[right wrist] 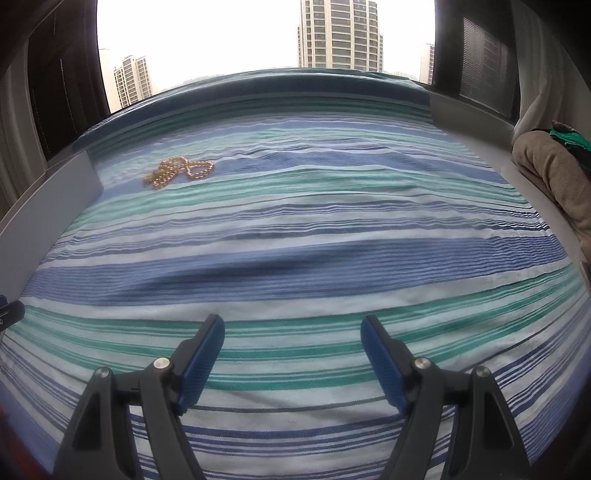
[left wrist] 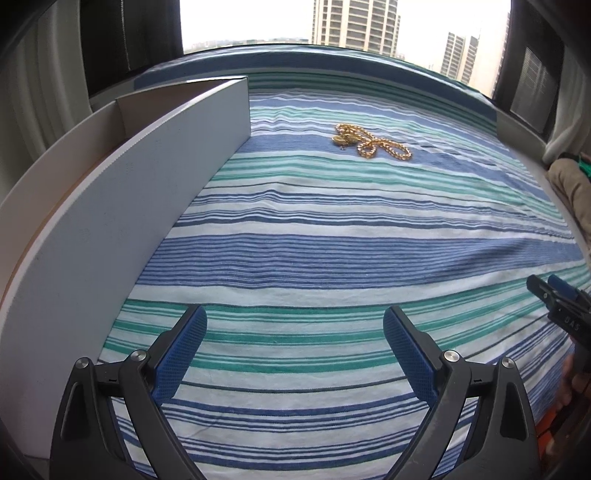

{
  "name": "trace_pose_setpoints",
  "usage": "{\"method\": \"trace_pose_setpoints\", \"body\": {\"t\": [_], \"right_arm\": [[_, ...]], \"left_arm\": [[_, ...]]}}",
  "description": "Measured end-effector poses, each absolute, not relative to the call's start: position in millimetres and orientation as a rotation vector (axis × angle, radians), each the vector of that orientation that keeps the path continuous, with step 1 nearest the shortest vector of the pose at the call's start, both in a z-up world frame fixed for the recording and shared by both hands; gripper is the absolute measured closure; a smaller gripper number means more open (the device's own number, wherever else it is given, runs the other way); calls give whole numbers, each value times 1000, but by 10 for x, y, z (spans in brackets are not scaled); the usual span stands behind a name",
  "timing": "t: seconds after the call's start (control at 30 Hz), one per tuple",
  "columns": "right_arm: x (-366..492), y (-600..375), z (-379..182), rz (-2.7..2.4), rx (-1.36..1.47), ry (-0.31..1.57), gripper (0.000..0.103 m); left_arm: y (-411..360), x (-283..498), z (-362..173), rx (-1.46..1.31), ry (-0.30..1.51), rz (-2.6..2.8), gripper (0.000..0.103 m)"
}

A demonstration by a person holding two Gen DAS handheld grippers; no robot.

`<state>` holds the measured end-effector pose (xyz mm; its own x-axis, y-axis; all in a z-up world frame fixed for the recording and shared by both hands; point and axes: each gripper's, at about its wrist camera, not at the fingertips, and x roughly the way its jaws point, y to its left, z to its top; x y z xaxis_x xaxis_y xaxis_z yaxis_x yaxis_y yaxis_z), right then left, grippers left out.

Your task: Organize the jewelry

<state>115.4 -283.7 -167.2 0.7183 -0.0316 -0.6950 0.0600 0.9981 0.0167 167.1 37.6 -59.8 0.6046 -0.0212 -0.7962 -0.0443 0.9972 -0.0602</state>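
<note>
A tangled gold chain necklace [left wrist: 369, 142] lies on the blue, green and white striped cloth [left wrist: 332, 251], far ahead of both grippers; in the right wrist view the necklace [right wrist: 179, 171] sits at the far left. My left gripper [left wrist: 294, 317] is open over the near part of the cloth with nothing between its blue pads. My right gripper [right wrist: 292, 328] is also open and empty, and it shows at the right edge of the left wrist view [left wrist: 554, 295]. A white open box [left wrist: 122, 177] stands along the cloth's left side.
A window with tower blocks outside runs behind the cloth's far edge [right wrist: 258, 85]. A beige folded fabric bundle [right wrist: 554, 177] with something green on it lies at the right. Dark curtains [left wrist: 129, 33] hang at both sides of the window.
</note>
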Motion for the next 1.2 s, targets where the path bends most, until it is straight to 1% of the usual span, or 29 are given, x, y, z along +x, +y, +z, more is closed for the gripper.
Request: {"method": "trace_pose_setpoints", "body": {"t": [0.17, 0.3, 0.6, 0.77, 0.87, 1.2], "right_arm": [[1258, -2921, -1723, -76, 31, 794, 25], [1342, -2989, -1780, -93, 24, 811, 25], [1397, -3034, -1840, -89, 18, 813, 25], [1384, -3025, -1850, -81, 20, 812, 22], [1390, -2998, -1859, -76, 10, 817, 18], [1377, -2974, -1860, -77, 12, 815, 16]], "left_arm": [[381, 1690, -521, -69, 921, 7, 6], [384, 1721, -441, -77, 907, 12, 4], [216, 1801, -442, -69, 926, -14, 4], [95, 1838, -470, -49, 939, -34, 4], [61, 1855, -521, -53, 956, -34, 4], [23, 1864, -534, -39, 974, -33, 4]]}}
